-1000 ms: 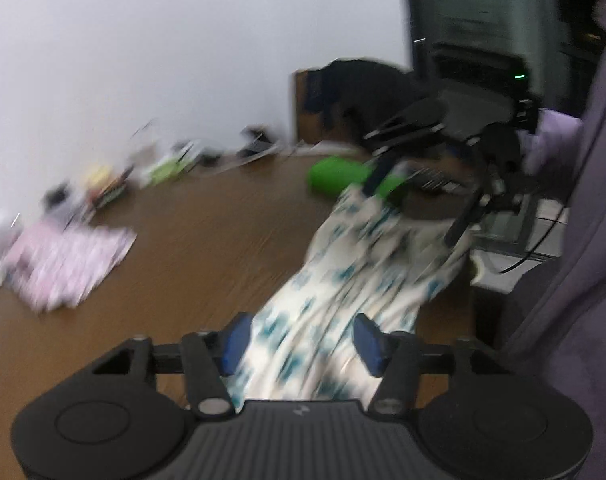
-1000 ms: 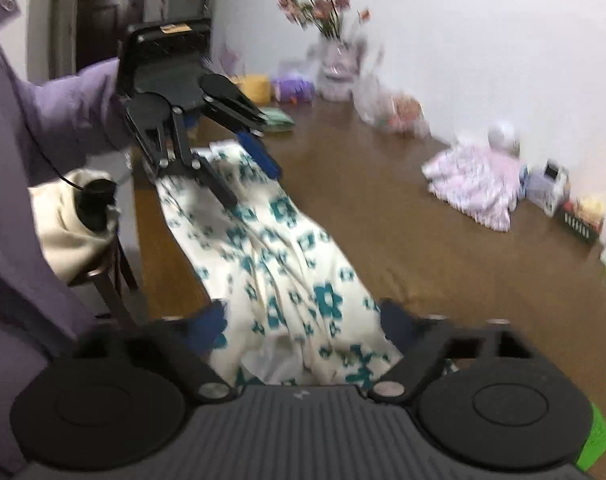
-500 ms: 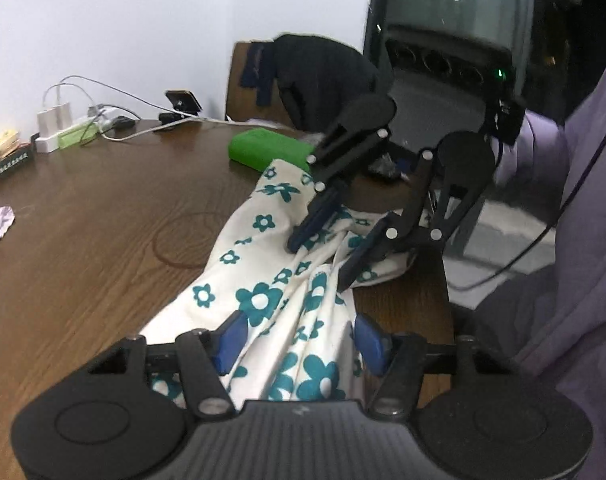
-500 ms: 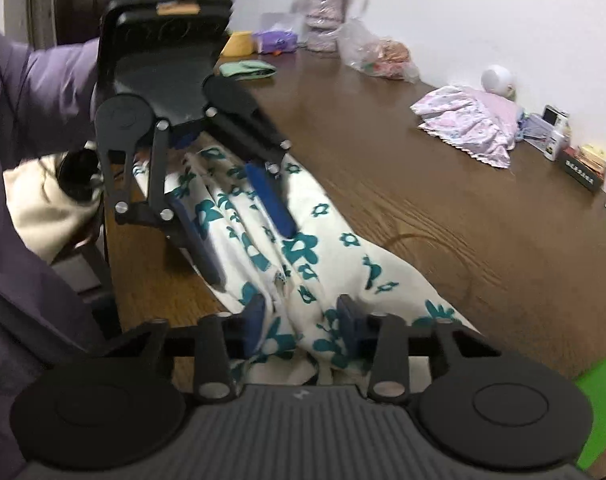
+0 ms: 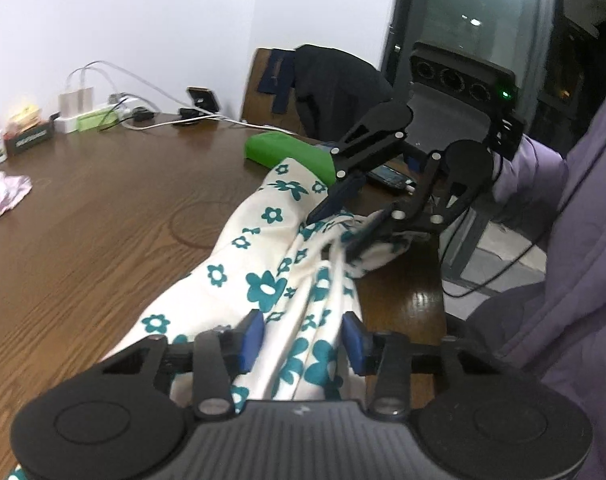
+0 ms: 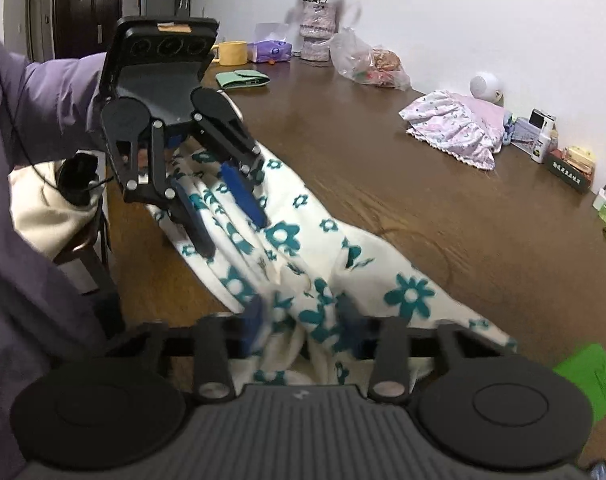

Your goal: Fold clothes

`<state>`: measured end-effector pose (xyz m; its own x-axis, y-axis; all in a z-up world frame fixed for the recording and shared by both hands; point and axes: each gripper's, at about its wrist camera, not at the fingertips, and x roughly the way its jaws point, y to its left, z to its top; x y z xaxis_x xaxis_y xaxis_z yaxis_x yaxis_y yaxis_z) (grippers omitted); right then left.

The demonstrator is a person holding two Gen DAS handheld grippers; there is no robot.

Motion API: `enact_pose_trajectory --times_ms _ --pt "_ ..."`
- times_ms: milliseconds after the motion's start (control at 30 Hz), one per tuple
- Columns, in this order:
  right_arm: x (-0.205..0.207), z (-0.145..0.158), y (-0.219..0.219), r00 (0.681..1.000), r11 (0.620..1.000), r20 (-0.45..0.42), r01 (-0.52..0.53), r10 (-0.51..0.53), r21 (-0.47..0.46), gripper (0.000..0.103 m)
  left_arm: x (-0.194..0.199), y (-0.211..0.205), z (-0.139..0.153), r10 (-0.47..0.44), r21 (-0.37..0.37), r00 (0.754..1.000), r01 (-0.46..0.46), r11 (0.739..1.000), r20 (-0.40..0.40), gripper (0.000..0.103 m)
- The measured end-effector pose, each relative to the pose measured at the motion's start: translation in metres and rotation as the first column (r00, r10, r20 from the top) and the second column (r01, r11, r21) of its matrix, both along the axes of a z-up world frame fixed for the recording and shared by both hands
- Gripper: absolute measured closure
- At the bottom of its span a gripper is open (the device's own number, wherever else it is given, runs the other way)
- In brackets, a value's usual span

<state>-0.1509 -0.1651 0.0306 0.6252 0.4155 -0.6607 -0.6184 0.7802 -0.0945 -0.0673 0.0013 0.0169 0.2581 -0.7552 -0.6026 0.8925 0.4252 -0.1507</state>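
Cream garment [image 5: 263, 264] with teal flowers lies on the brown wooden table [image 5: 103, 208]; bright green cloth [image 5: 287, 154] far, pink floral cloth [image 6: 455, 128] right.

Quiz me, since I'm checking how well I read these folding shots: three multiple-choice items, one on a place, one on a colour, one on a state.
1. The pink garment lies: A on the table, apart from the floral cloth; B on a chair; C under the floral cloth.
2. The floral cloth's flowers are: A red; B teal; C yellow.
3. The floral cloth is: A folded square; B bunched in ridges; C hanging off a chair.
Answers: 1 A, bare wood lies between them; 2 B, teal on white; 3 B, ridges run along it.
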Motion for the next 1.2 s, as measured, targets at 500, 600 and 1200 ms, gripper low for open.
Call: enact_pose_trajectory --times_ms 500,600,1200 --pt "0.005 0.013 0.027 0.833 0.834 0.080 0.535 -0.548 0.136 0.055 0.005 0.040 0.041 0.353 0.071 0.912 -0.374 0.925 0.209 0.039" --pt "0.020 0.000 0.027 0.823 0.817 0.017 0.561 -0.568 0.132 0.068 0.020 0.053 0.038 0.410 0.076 0.900 -0.423 0.903 0.147 0.053" --pt "0.114 0.018 0.026 0.782 0.776 0.008 0.618 -0.624 0.128 0.056 0.000 0.042 0.062 0.590 0.049 0.784 -0.608 0.792 0.195 0.054"
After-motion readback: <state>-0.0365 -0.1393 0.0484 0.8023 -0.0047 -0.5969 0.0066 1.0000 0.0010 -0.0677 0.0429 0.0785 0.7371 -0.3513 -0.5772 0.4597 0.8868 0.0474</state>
